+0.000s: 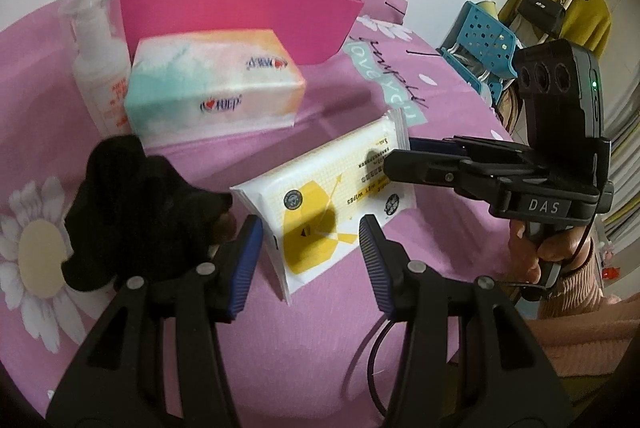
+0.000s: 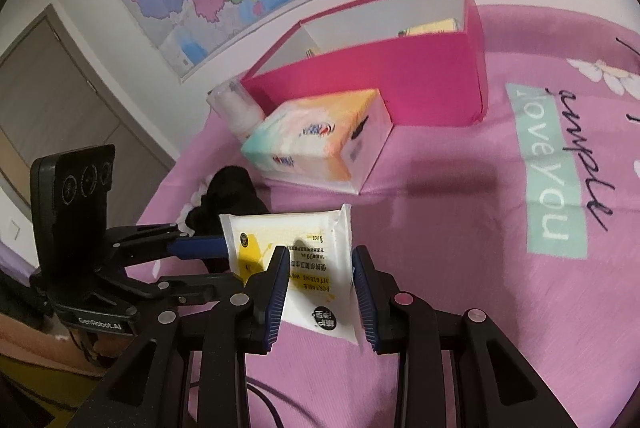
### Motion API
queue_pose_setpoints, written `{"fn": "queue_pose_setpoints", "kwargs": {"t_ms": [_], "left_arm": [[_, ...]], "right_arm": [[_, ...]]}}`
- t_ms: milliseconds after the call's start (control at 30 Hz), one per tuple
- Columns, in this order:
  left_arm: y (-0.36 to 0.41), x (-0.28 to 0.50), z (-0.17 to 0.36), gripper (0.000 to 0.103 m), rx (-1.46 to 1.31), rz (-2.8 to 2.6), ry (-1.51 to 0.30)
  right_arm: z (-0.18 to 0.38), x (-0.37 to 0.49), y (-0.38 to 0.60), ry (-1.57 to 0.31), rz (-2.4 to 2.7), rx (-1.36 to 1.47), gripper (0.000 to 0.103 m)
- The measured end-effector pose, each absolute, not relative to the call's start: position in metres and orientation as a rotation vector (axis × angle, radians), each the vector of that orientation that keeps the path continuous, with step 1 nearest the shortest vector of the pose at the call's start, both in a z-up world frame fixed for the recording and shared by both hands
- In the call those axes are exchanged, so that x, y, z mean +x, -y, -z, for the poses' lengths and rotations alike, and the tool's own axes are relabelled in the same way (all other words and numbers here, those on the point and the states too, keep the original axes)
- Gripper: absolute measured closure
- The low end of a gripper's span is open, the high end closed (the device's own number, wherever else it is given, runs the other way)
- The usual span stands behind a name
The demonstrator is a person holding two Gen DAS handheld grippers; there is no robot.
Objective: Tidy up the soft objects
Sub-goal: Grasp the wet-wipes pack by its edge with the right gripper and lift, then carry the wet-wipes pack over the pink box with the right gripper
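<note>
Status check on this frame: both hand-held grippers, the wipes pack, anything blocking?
Both hand-held grippers, left and right, shut on wipes pack, one each end. Pack on pink cloth. Tissue pack stands before pink box.

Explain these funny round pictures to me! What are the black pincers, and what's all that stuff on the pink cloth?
No robot here: a person holds a grabbing tool in each hand, and each tool carries a little wide-eyed camera, which makes the pictures round. One picture looks along the left gripper, the other along the right gripper. On the pink flowery cloth are a white-and-yellow wipes pack, a bigger tissue pack, a black soft thing, a white bottle and an open pink box. The right jaws pinch one end of the wipes pack. The left jaws sit either side of its other end; whether they squeeze, I cannot tell.
</note>
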State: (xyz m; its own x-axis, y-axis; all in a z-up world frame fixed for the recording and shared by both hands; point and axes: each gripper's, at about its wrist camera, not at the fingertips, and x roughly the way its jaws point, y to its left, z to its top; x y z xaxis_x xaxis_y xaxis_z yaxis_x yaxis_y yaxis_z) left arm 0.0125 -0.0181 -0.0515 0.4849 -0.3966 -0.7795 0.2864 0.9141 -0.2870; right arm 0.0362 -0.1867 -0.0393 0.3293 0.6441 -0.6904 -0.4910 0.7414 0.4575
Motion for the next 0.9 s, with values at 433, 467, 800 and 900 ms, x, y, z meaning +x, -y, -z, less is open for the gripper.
{"fn": "queue_pose_setpoints", "kwargs": {"t_ms": [433, 467, 800, 900], "left_arm": [[0.018, 0.019, 0.030, 0.051, -0.087, 0.398, -0.927], [0.018, 0.019, 0.029, 0.051, -0.085, 0.395, -0.924], [0.020, 0.019, 0.023, 0.051, -0.078, 0.387, -0.908], [0.018, 0.019, 0.021, 0.051, -0.082, 0.384, -0.901]], "right_arm": [[0.029, 0.042, 0.186, -0.949, -0.736, 0.188, 0.071], [0.029, 0.043, 0.186, -0.948, -0.736, 0.189, 0.071], [0.023, 0.045, 0.188, -0.927, -0.738, 0.198, 0.071], [0.021, 0.046, 0.187, -0.921, -0.741, 0.196, 0.071]]}}
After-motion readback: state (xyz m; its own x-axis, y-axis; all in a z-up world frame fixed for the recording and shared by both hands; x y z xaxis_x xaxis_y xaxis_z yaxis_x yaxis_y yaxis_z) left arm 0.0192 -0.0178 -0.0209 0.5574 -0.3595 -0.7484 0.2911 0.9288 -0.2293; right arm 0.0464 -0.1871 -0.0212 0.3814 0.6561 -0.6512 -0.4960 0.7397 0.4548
